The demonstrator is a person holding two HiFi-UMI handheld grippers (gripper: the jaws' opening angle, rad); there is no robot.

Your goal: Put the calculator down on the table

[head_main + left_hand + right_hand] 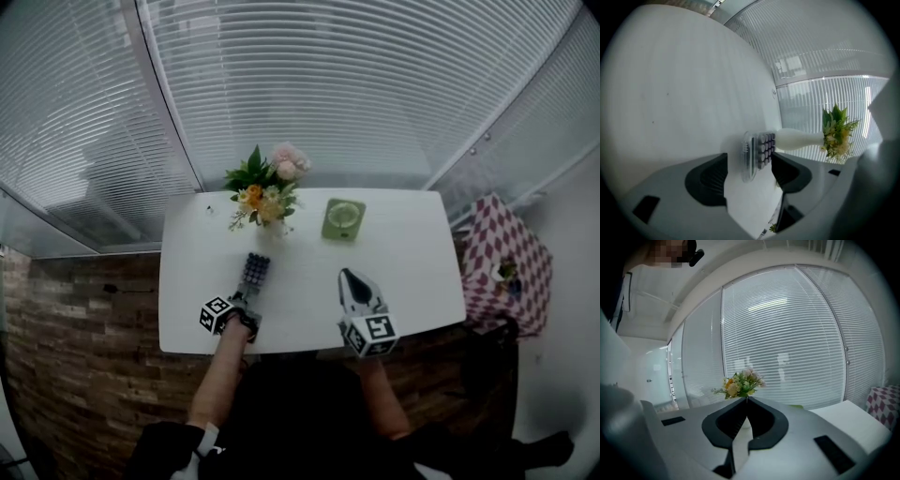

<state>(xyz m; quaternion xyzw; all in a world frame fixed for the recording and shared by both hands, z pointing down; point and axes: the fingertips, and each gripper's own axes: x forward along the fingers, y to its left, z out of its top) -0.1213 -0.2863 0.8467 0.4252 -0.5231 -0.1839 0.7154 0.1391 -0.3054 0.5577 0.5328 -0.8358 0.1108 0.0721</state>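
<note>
The calculator, dark-keyed with a pale case, lies flat on the white table just beyond my left gripper. In the left gripper view the calculator sits in line with the gap of the left gripper, whose jaws stand wide apart and touch nothing. My right gripper hovers over the table's front right part. In the right gripper view the right gripper has its tips together with nothing between them.
A white vase of flowers stands at the table's back, left of a green square dish. The vase lies just past the calculator. Window blinds run behind the table. A checked cloth covers a side table at right.
</note>
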